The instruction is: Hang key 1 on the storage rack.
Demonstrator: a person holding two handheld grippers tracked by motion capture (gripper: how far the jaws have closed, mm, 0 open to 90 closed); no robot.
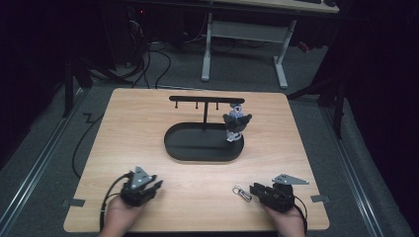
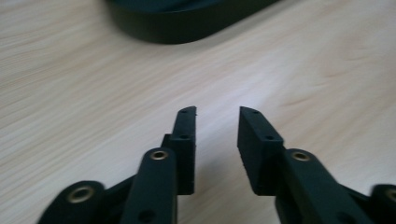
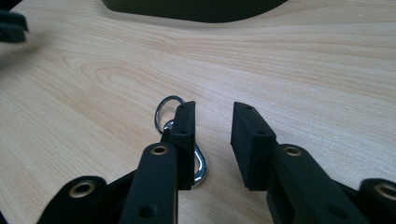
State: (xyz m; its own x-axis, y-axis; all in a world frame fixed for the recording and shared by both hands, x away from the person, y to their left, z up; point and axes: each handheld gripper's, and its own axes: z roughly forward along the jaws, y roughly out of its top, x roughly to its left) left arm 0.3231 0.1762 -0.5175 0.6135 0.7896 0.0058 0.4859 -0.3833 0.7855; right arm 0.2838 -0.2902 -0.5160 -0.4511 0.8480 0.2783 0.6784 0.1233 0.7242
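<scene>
A black oval tray (image 1: 178, 148) with a T-shaped hook stand (image 1: 205, 100) sits mid-table. A small toy figure keychain (image 1: 235, 121) hangs from the stand's right end. A silver metal clip with a ring (image 1: 241, 192) lies on the wood near the front right. My right gripper (image 1: 257, 190) rests just right of it, open; in the right gripper view the clip (image 3: 200, 163) lies beside and partly behind the left finger (image 3: 183, 135), not between the jaws. My left gripper (image 1: 153, 185) rests at the front left, open, with bare wood between its fingers (image 2: 184, 140).
The wooden table (image 1: 138, 128) has free room on both sides of the tray. The tray's edge (image 2: 177, 28) lies ahead of the left gripper and ahead of the right gripper (image 3: 196, 11). Desk legs and cables stand on the floor beyond the table.
</scene>
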